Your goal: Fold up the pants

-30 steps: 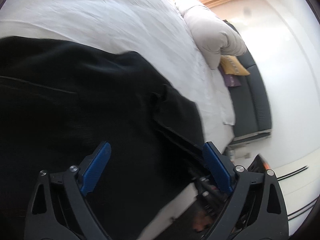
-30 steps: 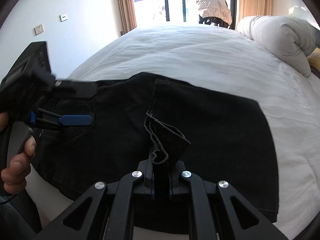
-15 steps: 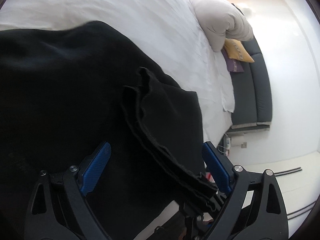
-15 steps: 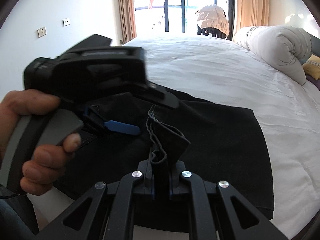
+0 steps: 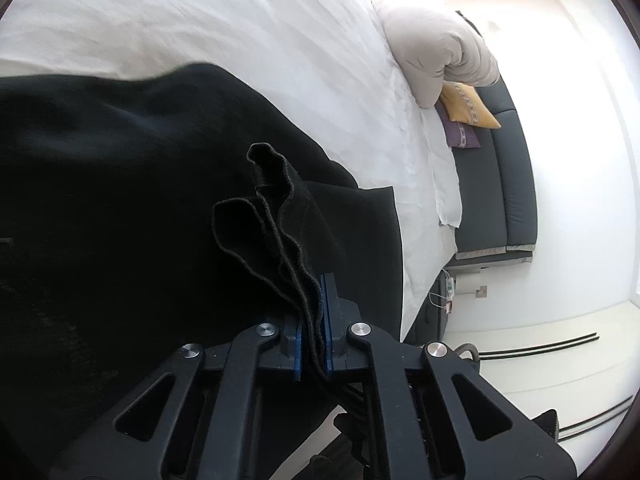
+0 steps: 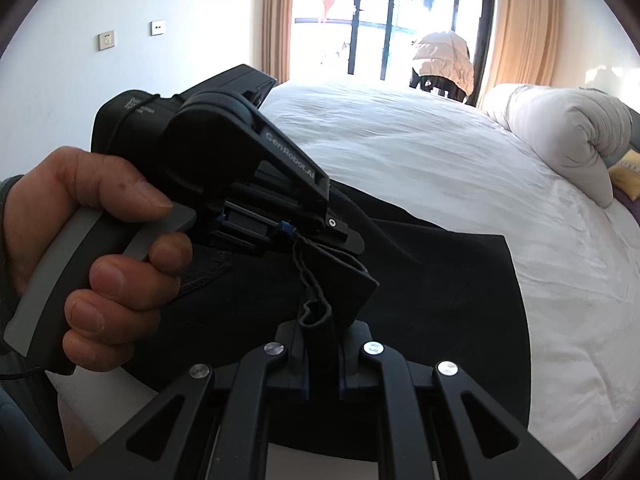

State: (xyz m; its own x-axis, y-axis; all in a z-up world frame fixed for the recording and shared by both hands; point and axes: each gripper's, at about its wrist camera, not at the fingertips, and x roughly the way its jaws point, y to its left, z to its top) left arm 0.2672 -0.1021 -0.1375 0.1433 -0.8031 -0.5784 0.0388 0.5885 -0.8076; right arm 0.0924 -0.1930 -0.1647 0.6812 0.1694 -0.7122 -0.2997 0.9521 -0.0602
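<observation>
Both my tongs are clamped on the pants (image 6: 440, 280), which lie spread across the white bed (image 6: 460, 168). My left gripper (image 5: 311, 316) pinches a bunched stack of hem edges; my right gripper (image 6: 322, 344) bites the same bundle just beside it, probably all layers, though dark cloth hides the count. Two close grips keep the edges aligned for folding.

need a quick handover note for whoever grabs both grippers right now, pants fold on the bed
Left gripper: shut on a bunched edge of the black pants.
Right gripper: shut on the same bunch, just beside the left.
Pants: spread over the white bed, near its front edge, pinched corner lifted.
Done: both grips set.
Left: probably carry the held edge across to fold, then flatten.
</observation>
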